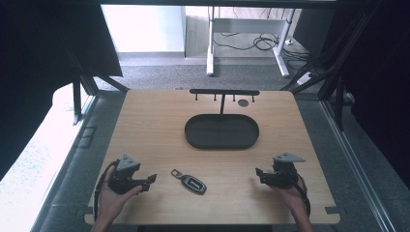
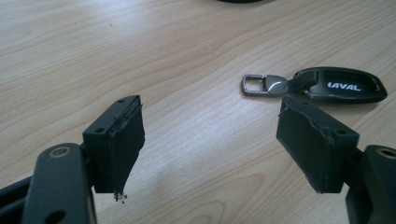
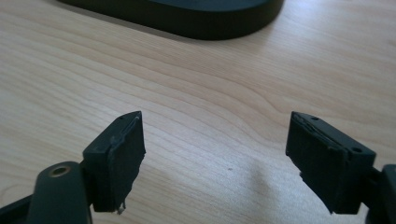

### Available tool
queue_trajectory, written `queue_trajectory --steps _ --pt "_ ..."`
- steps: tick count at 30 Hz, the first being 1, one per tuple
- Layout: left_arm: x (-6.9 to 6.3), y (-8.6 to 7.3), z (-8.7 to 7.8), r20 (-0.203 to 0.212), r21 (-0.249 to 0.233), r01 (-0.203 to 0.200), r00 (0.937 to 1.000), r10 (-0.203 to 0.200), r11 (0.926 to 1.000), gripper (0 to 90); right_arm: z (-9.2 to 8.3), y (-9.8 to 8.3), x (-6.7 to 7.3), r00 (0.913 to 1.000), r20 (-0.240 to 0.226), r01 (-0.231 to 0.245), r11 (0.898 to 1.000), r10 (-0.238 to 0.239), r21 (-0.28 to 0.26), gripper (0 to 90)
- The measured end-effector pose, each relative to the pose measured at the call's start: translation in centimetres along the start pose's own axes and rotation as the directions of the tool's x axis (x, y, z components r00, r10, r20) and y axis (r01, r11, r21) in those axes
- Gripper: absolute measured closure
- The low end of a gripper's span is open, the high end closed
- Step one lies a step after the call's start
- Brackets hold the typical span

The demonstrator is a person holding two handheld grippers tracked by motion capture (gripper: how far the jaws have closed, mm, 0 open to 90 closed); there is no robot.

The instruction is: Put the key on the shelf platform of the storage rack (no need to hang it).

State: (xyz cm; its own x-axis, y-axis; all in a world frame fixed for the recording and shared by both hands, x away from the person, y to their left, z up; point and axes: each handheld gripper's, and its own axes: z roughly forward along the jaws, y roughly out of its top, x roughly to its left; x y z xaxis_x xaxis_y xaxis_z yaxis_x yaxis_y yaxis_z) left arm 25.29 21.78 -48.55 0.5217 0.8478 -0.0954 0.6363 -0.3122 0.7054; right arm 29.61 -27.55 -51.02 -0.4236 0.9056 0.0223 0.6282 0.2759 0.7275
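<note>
A black car key fob (image 1: 190, 181) with a metal loop lies on the wooden table (image 1: 154, 125) near the front edge, between my two hands. My left gripper (image 1: 153, 179) rests at the front left, open, its jaws pointing right toward the fob. Seen along those jaws, the fob (image 2: 343, 85) lies just beyond the right pad, and my left gripper (image 2: 210, 144) holds nothing. My right gripper (image 1: 258, 173) sits at the front right, open and empty, pointing left. Bare wood lies between the jaws of my right gripper (image 3: 215, 163).
A black oval tray (image 1: 221, 131) stands mid-table with a low black hook rack (image 1: 224, 92) behind it; the tray's rim (image 3: 196, 21) lies ahead of the right jaws. A small dark disc (image 1: 243, 102) lies near the rack. The table's edges drop to grey carpet.
</note>
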Motion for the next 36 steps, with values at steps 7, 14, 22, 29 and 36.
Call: queue_trajectory --steps 7,14,22,29,36 --pt "0.2 -0.1 -0.5 -0.006 -0.012 0.011 0.9999 -0.011 0.9999 23.6 -0.6 0.6 0.6 0.9991 -0.022 0.037 0.999 -0.037 -0.018 23.7" --pt "0.3 -0.2 -0.5 0.001 -0.011 0.02 0.9998 -0.02 0.9997 23.6 -1.4 1.7 2.0 0.9942 -0.051 0.093 0.995 -0.095 -0.038 27.7" --pt "0.4 -0.2 -0.5 0.001 -0.013 0.025 0.9997 -0.025 0.9996 23.6 -1.2 4.7 4.4 0.9687 -0.145 0.206 0.978 -0.202 0.015 31.8" --pt "0.4 -0.1 -0.8 -0.003 -0.022 0.02 0.9998 -0.02 0.9996 23.6 -0.4 5.8 6.1 0.953 -0.192 0.247 0.968 -0.235 0.043 34.3" --pt "0.3 -0.1 -0.6 -0.001 -0.014 0.019 0.9998 -0.019 0.9997 23.6 0.2 6.5 7.5 0.9412 -0.219 0.278 0.958 -0.258 0.07 34.8"
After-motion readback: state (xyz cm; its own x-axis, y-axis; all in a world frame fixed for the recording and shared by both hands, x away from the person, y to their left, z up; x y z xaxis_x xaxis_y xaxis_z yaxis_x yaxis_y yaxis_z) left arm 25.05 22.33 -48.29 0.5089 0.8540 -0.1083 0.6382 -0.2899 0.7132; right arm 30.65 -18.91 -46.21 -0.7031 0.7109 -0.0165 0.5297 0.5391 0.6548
